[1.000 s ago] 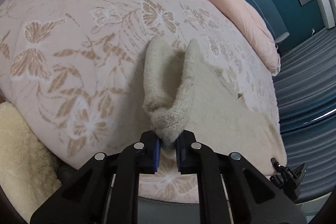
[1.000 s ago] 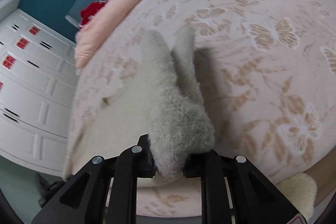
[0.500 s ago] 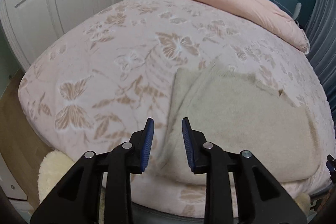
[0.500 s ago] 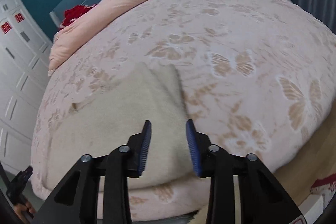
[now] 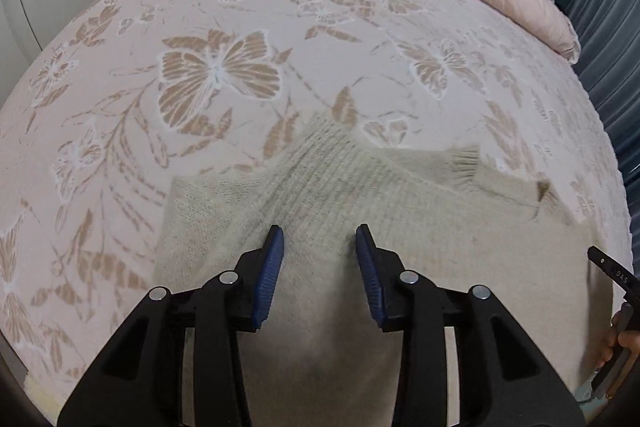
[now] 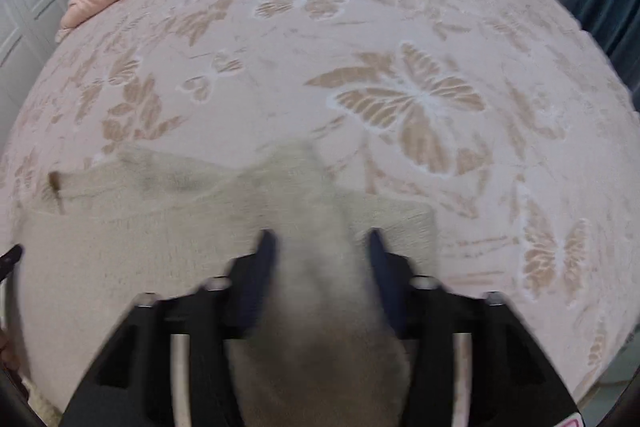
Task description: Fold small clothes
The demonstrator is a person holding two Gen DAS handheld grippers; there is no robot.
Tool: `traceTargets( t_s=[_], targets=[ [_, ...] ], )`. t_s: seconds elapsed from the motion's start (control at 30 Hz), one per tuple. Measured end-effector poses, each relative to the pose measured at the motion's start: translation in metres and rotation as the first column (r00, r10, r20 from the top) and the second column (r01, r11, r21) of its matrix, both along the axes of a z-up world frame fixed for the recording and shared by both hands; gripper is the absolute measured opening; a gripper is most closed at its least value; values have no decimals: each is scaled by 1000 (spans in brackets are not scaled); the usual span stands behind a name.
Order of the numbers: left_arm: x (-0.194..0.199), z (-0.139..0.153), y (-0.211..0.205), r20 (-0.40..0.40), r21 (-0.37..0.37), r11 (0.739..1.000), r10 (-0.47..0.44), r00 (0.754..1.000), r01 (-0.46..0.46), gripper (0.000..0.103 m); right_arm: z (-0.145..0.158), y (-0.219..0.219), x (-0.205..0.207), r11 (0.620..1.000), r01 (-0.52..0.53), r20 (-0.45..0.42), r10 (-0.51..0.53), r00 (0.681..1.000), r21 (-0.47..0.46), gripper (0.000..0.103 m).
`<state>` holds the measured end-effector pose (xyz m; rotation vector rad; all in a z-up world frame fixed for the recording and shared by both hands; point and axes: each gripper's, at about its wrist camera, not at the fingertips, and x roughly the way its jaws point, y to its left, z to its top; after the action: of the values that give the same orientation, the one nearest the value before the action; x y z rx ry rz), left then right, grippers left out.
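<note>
In the left wrist view the butterfly bedspread (image 5: pixel 216 67) is filling the left and upper frame, and the cream knitted sweater (image 5: pixel 400 211) is lying flat across the lower middle and right, its ribbed collar pointing up toward the centre. A second ago the left gripper (image 5: pixel 318 255) was pinching a lifted end of the knit. Now its jaws have just been opening and are standing moderately wide above the cloth, with nothing pinched between the blue pads. We are reading that as a fold laid down and let go.

In the right wrist view the sweater is spreading from the lower left to the centre. The right gripper (image 6: pixel 320 255) is sitting at the bottom middle, badly blurred. Its jaws have just been closing around a raised hump of the knit that is filling the gap between them, but we cannot tell through the blur whether the pads are actually pressing on it.

So the garment is resting on the bed near its front edge instead of hanging in the air. We are judging that one fold is done and the right side is taking hold for the next one.
</note>
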<state>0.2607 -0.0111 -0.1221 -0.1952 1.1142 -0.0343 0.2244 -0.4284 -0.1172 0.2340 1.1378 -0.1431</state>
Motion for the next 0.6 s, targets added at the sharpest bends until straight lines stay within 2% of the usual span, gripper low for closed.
traceTargets(
  t_s=[0.07,0.1,0.13,0.17,0.2,0.23,0.3,0.4,0.5,0.53,0.6],
  targets=[
    [3,-6,6,3,-15,1000,9,1000,-9,33,22,-3,-7,1000,12,96,-13,995,2,7],
    [3,-7,6,9,-5,1000,2,1000,-2,33,25,-16,-10,999,49,132,-52,990,20,7],
    [4,-8,5,10,6,1000,-10,1000,10,33,15,-35,-9,993,112,107,-115,988,34,7],
    [3,-9,4,13,17,1000,-16,1000,16,34,-2,-52,-6,986,159,43,-161,986,46,7],
    [4,-11,3,13,26,999,-22,1000,21,34,-18,-62,-5,982,168,2,-168,986,83,6],
    [4,-12,0,18,40,999,-31,999,30,34,-20,-65,-7,981,167,16,-169,985,101,7],
    [5,-12,-2,23,56,998,-35,999,33,34,0,-54,-11,985,154,52,-159,986,79,14],
    [6,-11,-2,29,70,996,-50,998,48,34,44,-18,-32,988,156,154,-152,976,-15,24],
    [-3,1,-7,51,91,994,-64,997,59,34,69,46,-48,999,21,220,-27,975,31,24],
    [-9,8,-8,59,87,994,-64,996,58,33,69,73,-51,996,-56,216,42,976,62,24],
    [-24,22,-11,75,51,996,-76,994,73,33,57,126,-49,976,-183,181,161,970,116,16]
  ],
)
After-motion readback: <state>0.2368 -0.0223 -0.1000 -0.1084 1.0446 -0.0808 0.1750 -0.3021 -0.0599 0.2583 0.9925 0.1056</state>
